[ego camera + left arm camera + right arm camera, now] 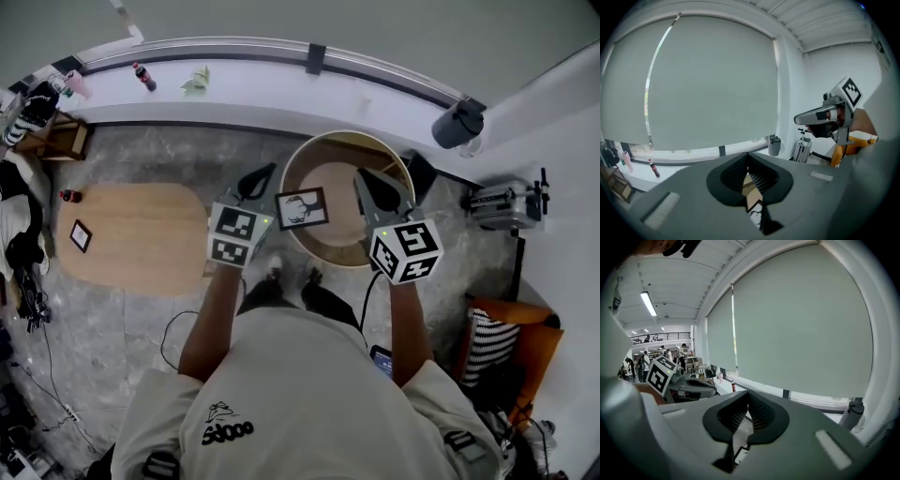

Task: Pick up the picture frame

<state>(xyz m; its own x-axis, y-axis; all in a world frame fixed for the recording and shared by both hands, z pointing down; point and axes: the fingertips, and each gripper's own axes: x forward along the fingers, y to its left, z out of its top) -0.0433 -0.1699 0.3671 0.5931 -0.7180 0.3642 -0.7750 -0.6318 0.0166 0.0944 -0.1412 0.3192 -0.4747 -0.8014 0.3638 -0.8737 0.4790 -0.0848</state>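
Frame (302,208) at table (345,137) rim, between left tool (267,172) and right tool (364,176), both closed, empty

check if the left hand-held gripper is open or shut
Shut. In its own view the left hand-held gripper has its jaws closed together with nothing clamped; the frame shows only through the slit below them.
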